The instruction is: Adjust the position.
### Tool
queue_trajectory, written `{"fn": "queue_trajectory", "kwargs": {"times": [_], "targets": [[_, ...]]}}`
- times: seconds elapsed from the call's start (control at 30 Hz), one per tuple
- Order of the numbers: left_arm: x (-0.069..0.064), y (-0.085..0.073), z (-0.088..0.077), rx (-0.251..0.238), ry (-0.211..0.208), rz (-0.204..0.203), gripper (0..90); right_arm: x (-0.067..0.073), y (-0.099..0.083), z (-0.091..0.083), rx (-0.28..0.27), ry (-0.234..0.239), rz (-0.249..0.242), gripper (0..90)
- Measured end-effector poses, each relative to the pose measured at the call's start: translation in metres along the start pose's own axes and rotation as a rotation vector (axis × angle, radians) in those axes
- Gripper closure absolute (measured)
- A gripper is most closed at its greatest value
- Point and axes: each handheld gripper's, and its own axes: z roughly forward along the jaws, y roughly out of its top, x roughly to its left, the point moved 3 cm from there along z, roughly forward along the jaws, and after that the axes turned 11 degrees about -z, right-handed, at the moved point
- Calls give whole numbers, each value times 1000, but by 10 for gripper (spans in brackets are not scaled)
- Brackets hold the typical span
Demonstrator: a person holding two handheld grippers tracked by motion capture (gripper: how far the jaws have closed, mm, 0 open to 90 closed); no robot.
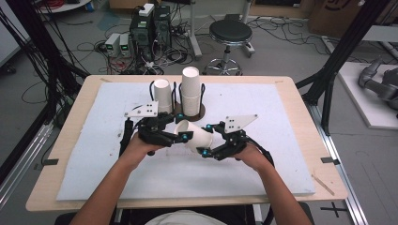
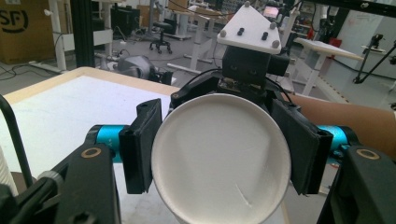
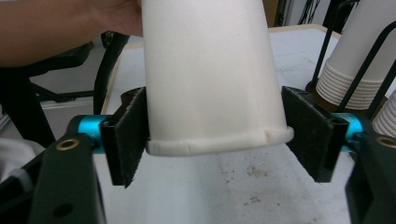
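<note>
1. The paper cup [image 1: 196, 137] lies on its side in the air, just above the middle of the white mat [image 1: 263, 154].
2. It is probably light, thin-walled and easily crushed. The stiff rolled rim is the safest place to hold it, with gentle pressure.
3. The left gripper [image 1: 180, 136], at the cup's 9 o'clock, is clamped on that end.
4. The right gripper [image 1: 206, 139], at 3 o'clock, has its pads against the rim on both sides.
5. At 12 o'clock, stacked cups [image 1: 190, 91] stand in a wire holder [image 1: 202, 111].
</note>
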Motion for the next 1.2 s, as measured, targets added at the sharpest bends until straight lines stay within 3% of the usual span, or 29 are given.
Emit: {"fn": "queue_trajectory", "kwargs": {"times": [0.13,0.2,0.27,0.33,0.43,0.53,0.67,0.83,1.0,1.2], "targets": [[0,0,0,0,5,-12,362,-2,0,-5,-1,3,-27,351],[0,-1,1,12,27,6,351,-2,0,-6,2,5,-36,366],[1,-1,1,14,52,-1,269,-2,-1,-7,11,5,-36,379],[2,-1,1,16,58,-6,242,-2,-2,-7,27,6,-49,385],[3,-3,1,38,43,-7,248,-1,-2,-7,46,20,-63,390],[2,-6,3,62,9,-1,360,-1,-1,-6,47,30,-70,389],[4,-6,1,60,-1,-9,373,-1,-1,-7,35,28,-58,355],[4,-5,0,32,0,2,378,-2,2,-8,-17,-4,8,199],[2,-3,-1,3,-10,2,379,-2,3,-7,-48,-12,51,197],[0,-5,3,17,-28,7,379,0,3,-4,-38,15,6,223]]}}
